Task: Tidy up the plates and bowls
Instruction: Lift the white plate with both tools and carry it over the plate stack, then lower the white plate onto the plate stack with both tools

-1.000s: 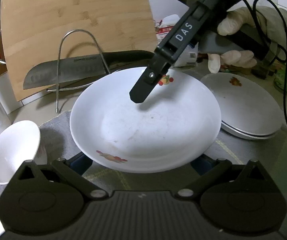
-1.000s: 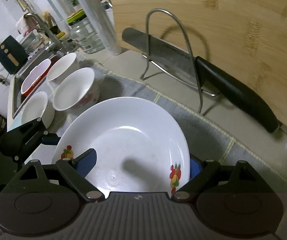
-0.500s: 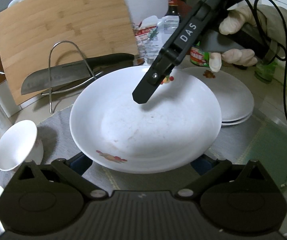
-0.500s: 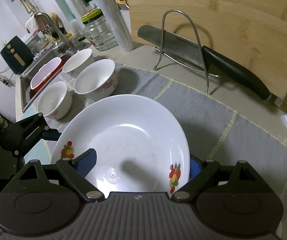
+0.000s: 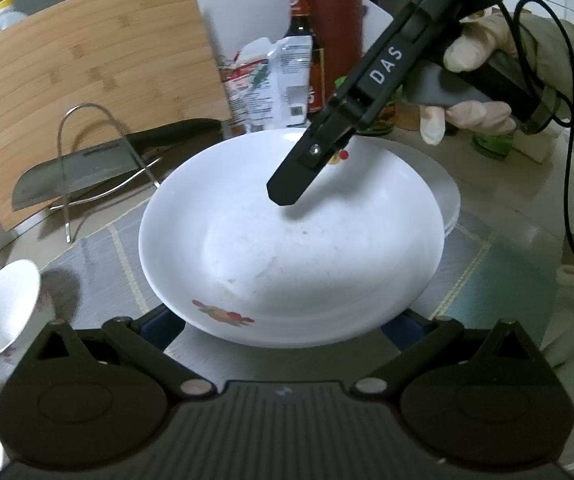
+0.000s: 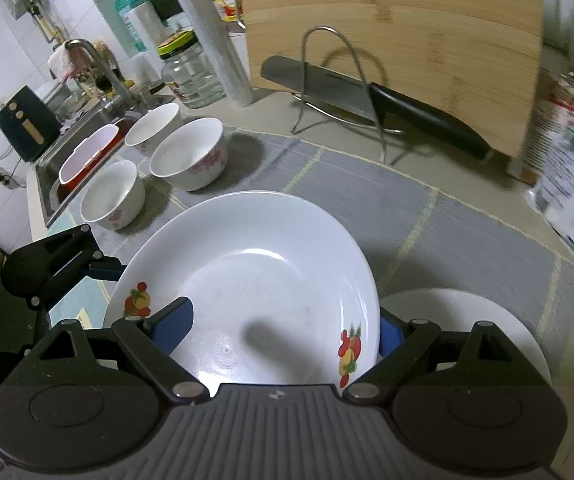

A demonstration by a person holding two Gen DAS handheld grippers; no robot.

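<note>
Both tools grip the white plate [image 5: 291,240] by opposite rims, left tool [image 5: 287,322] near, right tool [image 6: 283,330] far, holding it just above the plate stack [image 6: 487,320] at right.

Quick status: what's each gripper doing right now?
Left gripper: shut on the white plate, gripping its near rim.
Right gripper: shut on the same white plate, at the opposite rim, above the plate stack.

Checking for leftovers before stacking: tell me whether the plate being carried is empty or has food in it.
Empty. The plate shows a bare white inside in both views, only printed fruit motifs at its rim and faint smudges. Both tongs grip it at opposite edges.
</note>
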